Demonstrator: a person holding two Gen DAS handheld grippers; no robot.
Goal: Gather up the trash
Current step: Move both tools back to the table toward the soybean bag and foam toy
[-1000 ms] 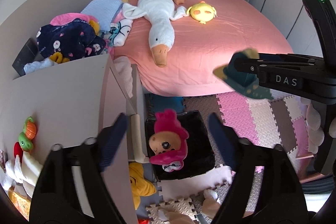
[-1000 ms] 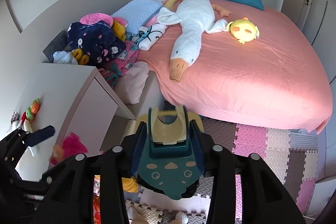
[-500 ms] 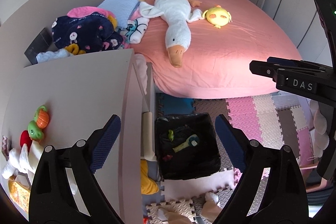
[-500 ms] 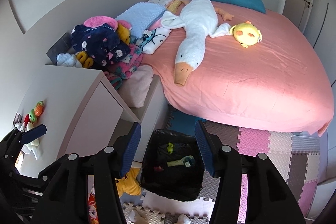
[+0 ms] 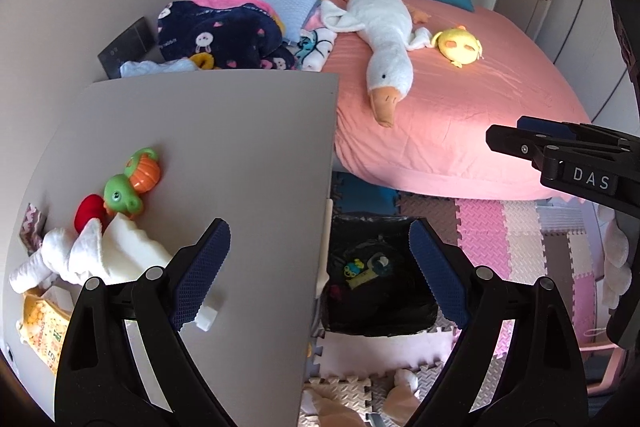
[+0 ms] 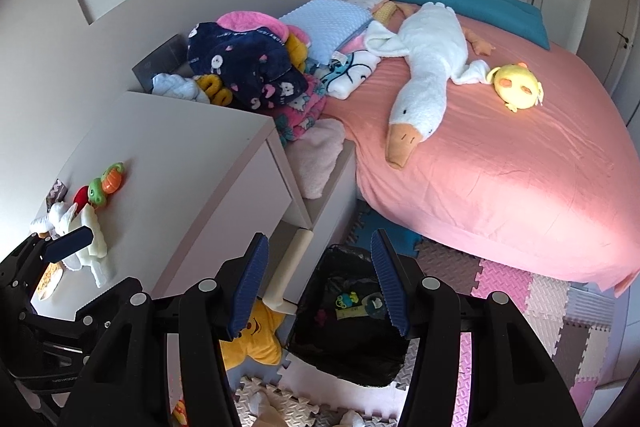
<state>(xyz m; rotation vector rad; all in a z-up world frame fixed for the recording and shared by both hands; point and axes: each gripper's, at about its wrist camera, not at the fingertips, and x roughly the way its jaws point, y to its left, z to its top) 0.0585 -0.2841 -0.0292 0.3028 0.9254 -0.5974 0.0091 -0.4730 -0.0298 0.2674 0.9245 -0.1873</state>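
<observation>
**Both grippers empty above the bin**

While both tools hang over the floor, the left gripper (image 5: 320, 267) has its jaws spread wide with nothing between them, and the right gripper (image 6: 318, 283) is likewise parted and empty. Between each pair of pads sits the black bin (image 5: 404, 321) (image 6: 348, 359), on the foam mats beside the dresser (image 5: 208, 163) (image 6: 168, 163). Its contents are dark and hard to read: a small green and yellow piece (image 6: 347, 299), a pale strip and a reddish speck show, but what they are cannot be told. At 9 o'clock in the left view, a turtle toy (image 5: 128, 187) and a crumpled white cloth (image 5: 92, 255) lie on the dresser top; the left finger hides part of the cloth. A yellow star plush (image 6: 256, 343) is half covered by the right gripper. At 12 to 2 o'clock, the white goose (image 6: 420, 79) lies on the pink bed (image 6: 520, 167). The right tool's body is cut off at 3 o'clock in the left view.
</observation>
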